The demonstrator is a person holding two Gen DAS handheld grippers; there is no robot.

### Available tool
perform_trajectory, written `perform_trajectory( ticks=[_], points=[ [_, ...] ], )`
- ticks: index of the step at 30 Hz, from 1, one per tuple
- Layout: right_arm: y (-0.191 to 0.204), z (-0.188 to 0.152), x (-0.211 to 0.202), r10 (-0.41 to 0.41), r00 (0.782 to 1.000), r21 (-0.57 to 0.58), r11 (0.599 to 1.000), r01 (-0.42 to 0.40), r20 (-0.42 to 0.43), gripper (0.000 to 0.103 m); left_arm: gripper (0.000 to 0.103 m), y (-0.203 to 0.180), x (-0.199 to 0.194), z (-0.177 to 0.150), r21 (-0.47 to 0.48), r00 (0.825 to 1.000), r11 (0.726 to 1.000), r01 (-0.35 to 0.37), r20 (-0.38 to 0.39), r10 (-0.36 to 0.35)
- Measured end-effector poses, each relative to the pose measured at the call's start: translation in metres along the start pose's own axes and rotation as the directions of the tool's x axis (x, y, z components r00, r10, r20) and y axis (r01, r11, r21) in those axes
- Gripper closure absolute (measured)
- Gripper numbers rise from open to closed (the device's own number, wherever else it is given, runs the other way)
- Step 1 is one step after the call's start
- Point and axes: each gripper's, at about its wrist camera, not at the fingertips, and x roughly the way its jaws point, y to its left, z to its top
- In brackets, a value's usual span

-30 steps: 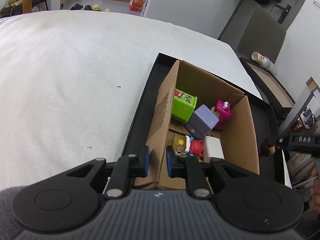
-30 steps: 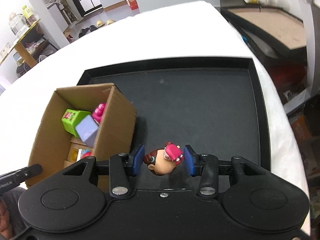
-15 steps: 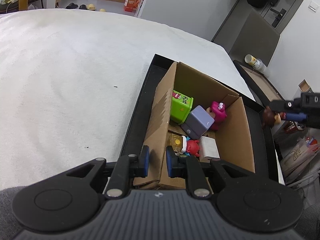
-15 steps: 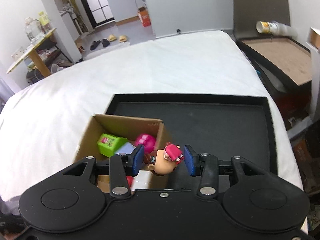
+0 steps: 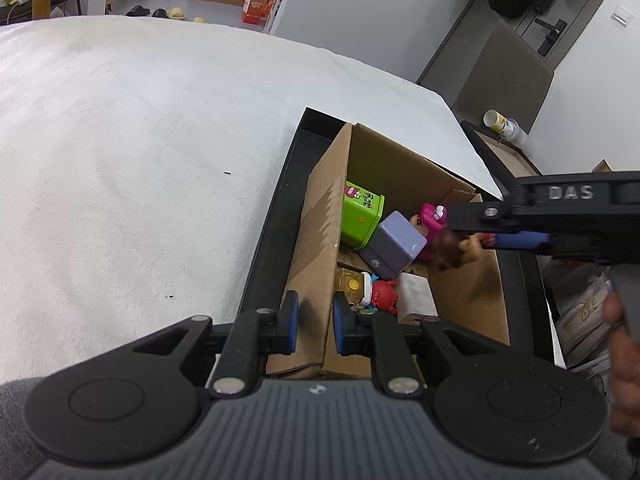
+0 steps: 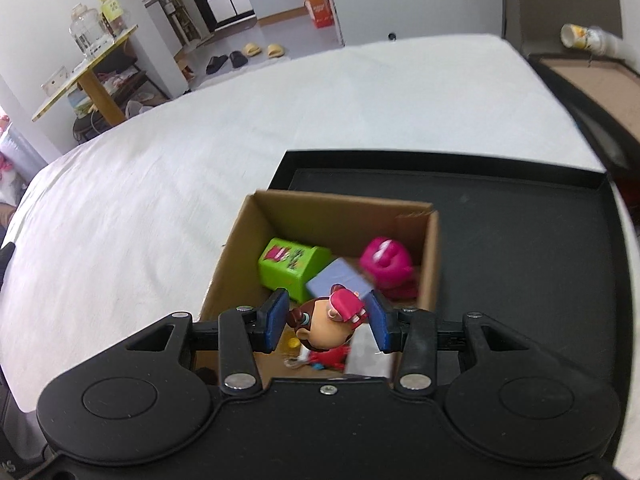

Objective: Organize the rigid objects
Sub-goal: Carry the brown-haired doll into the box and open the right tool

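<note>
A cardboard box (image 5: 320, 240) (image 6: 228, 256) stands in a black tray (image 5: 276, 216) (image 6: 520, 216) on a white table. Inside lie a green block (image 5: 362, 216) (image 6: 290, 266), a lilac cube (image 5: 394, 244) (image 6: 340, 280), a pink figure (image 5: 432, 216) (image 6: 386, 260), a red toy (image 5: 382, 294) and a white block (image 5: 416, 298). My right gripper (image 6: 326, 322) is shut on a brown-haired figurine (image 6: 330, 322) (image 5: 452, 246) and holds it above the box. My left gripper (image 5: 314, 322) is shut on the box's near left wall.
A second tray with a brown bottom (image 6: 588, 80) and a tipped cup (image 6: 584, 38) (image 5: 500, 124) lie beyond the table's right edge. White tabletop (image 5: 140, 160) stretches left of the black tray.
My right gripper has carried the figurine leftward from over the tray floor to above the open box. The left gripper has kept its hold on the box wall.
</note>
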Motion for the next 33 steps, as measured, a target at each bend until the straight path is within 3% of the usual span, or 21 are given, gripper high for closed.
perform_trajectory(
  ticks=[11,15,17,22,33],
  points=[
    [0.023,-0.005,0.029,0.067,0.997,0.038,0.997,-0.066,-0.025,0.060,0.087,0.003,0.004,0.000,-0.008,1.000,1.000,0.001,-0.008,-0.001],
    [0.027,-0.005,0.029,0.107,0.994,0.042,0.993,-0.106,-0.012,0.049,0.087,0.003,0.005,0.001,-0.009,1.000,1.000,0.000,-0.012,0.000],
    [0.023,-0.007,0.026,0.109,0.994,0.054,0.993,-0.108,-0.013,0.049,0.087,0.003,0.006,0.001,-0.007,1.000,1.000,-0.003,-0.013,0.003],
    [0.003,-0.010,0.007,0.103,0.995,0.095,0.990,-0.104,0.009,0.048,0.087,0.003,0.007,0.002,-0.011,1.000,1.000,-0.006,-0.019,0.005],
    [-0.062,-0.024,-0.050,0.010,0.997,0.210,0.977,-0.026,0.075,0.038,0.087,-0.004,0.014,0.007,0.002,0.998,0.999,-0.048,-0.041,0.048]
  ],
)
